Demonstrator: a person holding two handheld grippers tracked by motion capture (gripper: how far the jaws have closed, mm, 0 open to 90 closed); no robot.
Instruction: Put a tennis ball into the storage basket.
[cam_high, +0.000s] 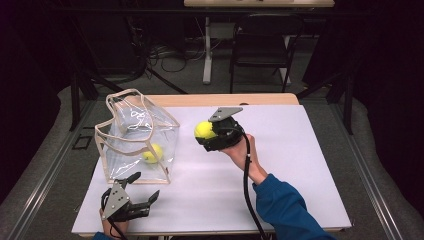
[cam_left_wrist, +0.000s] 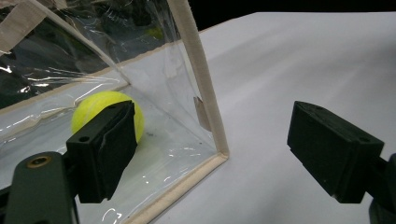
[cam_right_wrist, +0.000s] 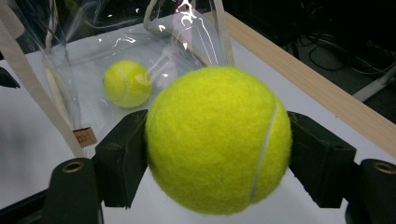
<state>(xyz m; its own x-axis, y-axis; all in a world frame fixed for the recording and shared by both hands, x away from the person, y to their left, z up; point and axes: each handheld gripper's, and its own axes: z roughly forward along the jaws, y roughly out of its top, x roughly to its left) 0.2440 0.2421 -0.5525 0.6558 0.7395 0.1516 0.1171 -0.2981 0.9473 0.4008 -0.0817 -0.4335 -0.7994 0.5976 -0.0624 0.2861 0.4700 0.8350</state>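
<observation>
Right gripper clamped on a tennis ball, both pads pressed to its flanks, held above the white table just right of the clear bag. Second tennis ball already inside the bag, on its floor near the front right corner. Left gripper with jaws spread and empty, resting on the table just in front of the bag, one jaw close to the bag's front wall.

Likely risks: bag mouth sagging and half collapsed, so the carried ball could catch on the beige rim, tip the light bag or bounce off and roll away. No hold on the bag, so a nudge could slide it.

Small tan label on the bag's edge seam; print too small to read. No brand legible on either ball.
</observation>
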